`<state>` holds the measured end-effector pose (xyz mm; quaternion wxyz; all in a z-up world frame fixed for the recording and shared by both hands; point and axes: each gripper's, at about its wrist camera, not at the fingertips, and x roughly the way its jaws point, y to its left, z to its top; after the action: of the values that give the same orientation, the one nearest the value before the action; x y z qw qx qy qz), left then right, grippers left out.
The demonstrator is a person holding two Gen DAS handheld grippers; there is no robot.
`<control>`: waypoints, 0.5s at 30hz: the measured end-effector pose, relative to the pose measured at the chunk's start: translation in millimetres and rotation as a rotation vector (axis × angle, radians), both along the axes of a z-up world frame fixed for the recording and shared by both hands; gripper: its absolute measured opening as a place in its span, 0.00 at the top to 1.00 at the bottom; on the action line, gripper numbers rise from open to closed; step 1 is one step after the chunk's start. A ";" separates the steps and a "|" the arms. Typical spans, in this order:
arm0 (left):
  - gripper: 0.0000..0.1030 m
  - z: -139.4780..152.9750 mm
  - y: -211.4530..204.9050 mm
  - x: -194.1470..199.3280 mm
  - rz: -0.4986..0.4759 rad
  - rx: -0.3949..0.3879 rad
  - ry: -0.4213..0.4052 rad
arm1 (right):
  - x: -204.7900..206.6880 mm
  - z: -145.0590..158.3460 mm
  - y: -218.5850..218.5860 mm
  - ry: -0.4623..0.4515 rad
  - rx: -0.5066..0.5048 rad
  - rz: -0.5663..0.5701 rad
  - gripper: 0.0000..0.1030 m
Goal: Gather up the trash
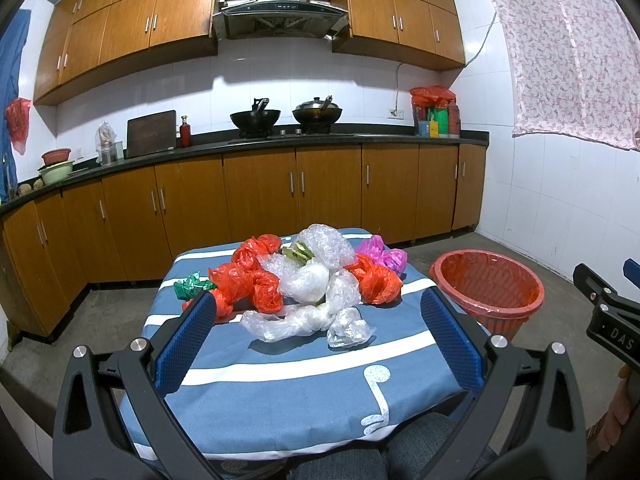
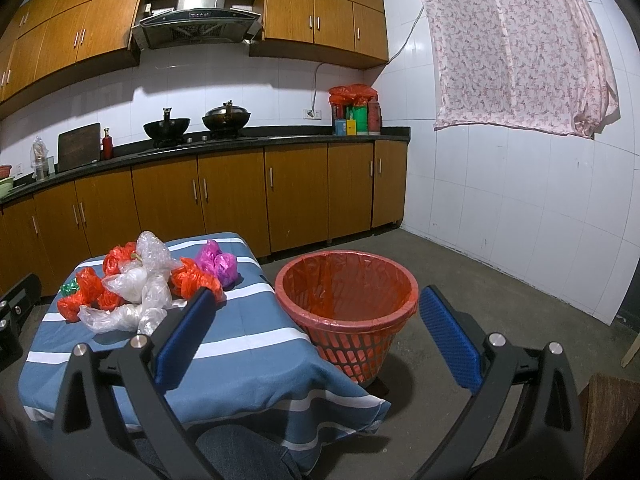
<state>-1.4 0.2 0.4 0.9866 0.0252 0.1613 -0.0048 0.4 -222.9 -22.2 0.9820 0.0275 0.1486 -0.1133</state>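
Left gripper (image 1: 318, 322) is spread wide w/ nothing between its blue pads, hovering over the near half of the striped tablecloth (image 1: 280, 392). Ahead of it lies the trash pile: red bags (image 1: 256, 280), clear plastic bags (image 1: 304, 316), bubble wrap (image 1: 324, 246), a pink bag (image 1: 382, 256) & a green scrap (image 1: 192, 285), all bunched together mid-table. Right gripper (image 2: 316, 328) is also wide open, empty, facing the red-lined wastebasket (image 2: 348, 308) on the floor just beside the table's right edge. Only the right view shows the basket's lattice wall & inside; only the left view shows the green scrap clearly, plus the music-note print (image 1: 376, 396).
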 end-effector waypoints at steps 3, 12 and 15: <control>0.02 0.1 -0.1 -0.3 0.000 0.001 0.000 | 0.8 0.2 -0.1 0.000 0.000 0.000 0.04; 0.02 0.4 -1.3 -2.8 0.001 -0.001 0.002 | 3.6 -0.1 0.9 0.002 0.001 0.000 0.04; 0.02 -1.3 -1.1 -1.9 0.006 0.000 0.003 | 4.7 -0.5 1.7 0.004 0.001 0.000 0.04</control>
<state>-3.2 -0.9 -0.9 0.9863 0.0247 0.1630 -0.0019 5.1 -221.2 -22.7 0.9817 0.0278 0.1504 -0.1132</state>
